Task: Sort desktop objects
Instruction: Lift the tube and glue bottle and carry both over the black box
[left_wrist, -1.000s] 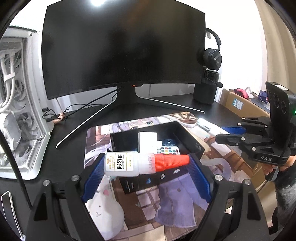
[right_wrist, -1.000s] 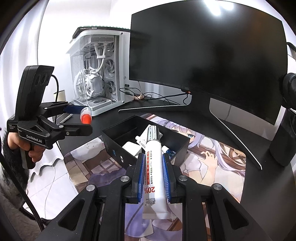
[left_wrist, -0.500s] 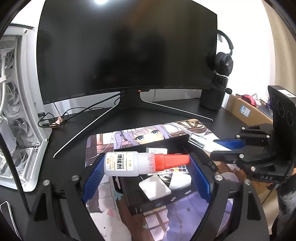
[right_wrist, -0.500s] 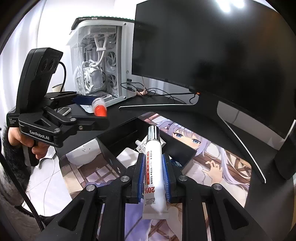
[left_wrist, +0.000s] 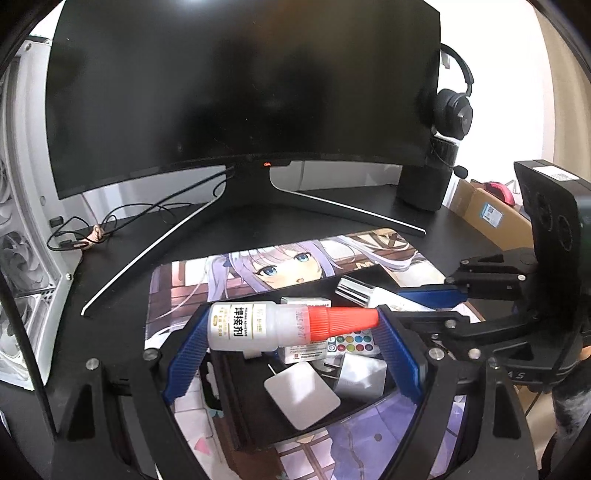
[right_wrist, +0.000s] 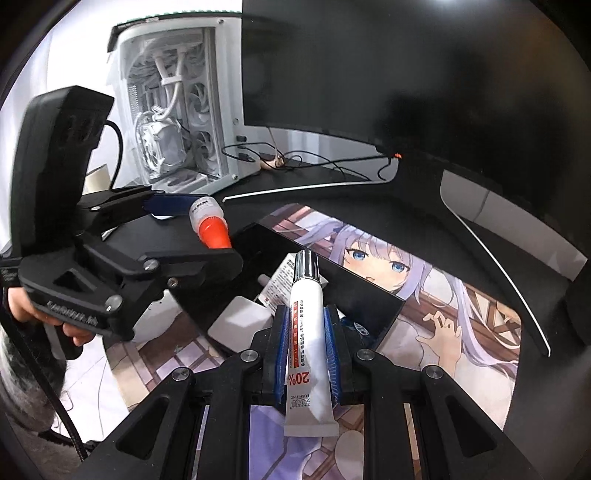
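Observation:
My left gripper (left_wrist: 291, 328) is shut on a white glue bottle (left_wrist: 258, 326) with an orange cap, held crosswise over the black box (left_wrist: 236, 406). The bottle also shows in the right wrist view (right_wrist: 208, 223). My right gripper (right_wrist: 306, 347) is shut on a white tube (right_wrist: 304, 332) with a silver cap, its cap end over the box (right_wrist: 369, 299). The tube's cap shows in the left wrist view (left_wrist: 352, 290). The box holds several small items, among them a white square pad (left_wrist: 301, 393) and a colour-button remote (left_wrist: 354, 338).
The box sits on an anime desk mat (left_wrist: 280, 262). A curved monitor (left_wrist: 240, 85) on a V stand is behind. A white PC case (right_wrist: 177, 110) stands left, with cables (left_wrist: 92, 232) beside it. A headset (left_wrist: 452, 107) on a black cylinder stands right, next to a cardboard box (left_wrist: 487, 218).
Both grippers have moved forward over the box, closer together. The box's inside now lies right under the left gripper. Both still hold their objects.

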